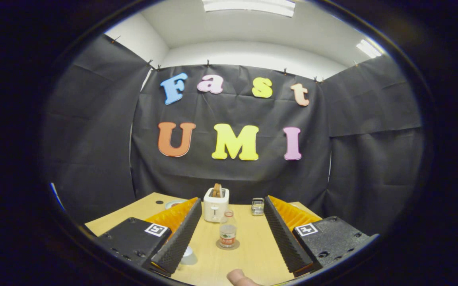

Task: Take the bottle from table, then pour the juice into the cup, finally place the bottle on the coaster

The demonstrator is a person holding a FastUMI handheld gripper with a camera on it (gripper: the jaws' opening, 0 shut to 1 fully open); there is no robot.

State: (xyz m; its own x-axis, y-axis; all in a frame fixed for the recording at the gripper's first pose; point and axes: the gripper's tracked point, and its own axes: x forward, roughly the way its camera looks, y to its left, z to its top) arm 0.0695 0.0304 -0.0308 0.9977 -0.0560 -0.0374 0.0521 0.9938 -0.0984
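Bottle (228, 232) stands upright on the worktop (253, 246), between the fingers and a little ahead of them, apparently already on a round coaster (228, 246). Small clear bottle, label band around the lower body, pale cap on top.

Gripper (229, 234): fingers spread wide, one each side of the bottle, neither touching it. Nothing pinched.

Handling, as judgement: clear plastic or glass, can't tell which. Smooth wall, likely slippery; light, and top-heavy once tipped if part full. Liquid level not readable. Best hold looks to be the labelled mid-body, fingers square to it, low enough to leave the neck free for pouring. Squeeze gently if plastic, as a soft wall may buckle.

Around:
- Cup (189, 256), pale and small, near left, just beside the left finger and partly hidden by it. Close enough to be clipped when the fingers close or swing.
- White toaster (215, 204) with bread in the slot, far, just behind the bottle. Limits forward overshoot.
- Small metal rack-like item (257, 206), far right of the toaster; identity unclear.
- Round pale object (172, 203) far left, partly behind the left finger.
- A fingertip of the person (239, 278) at the near edge.
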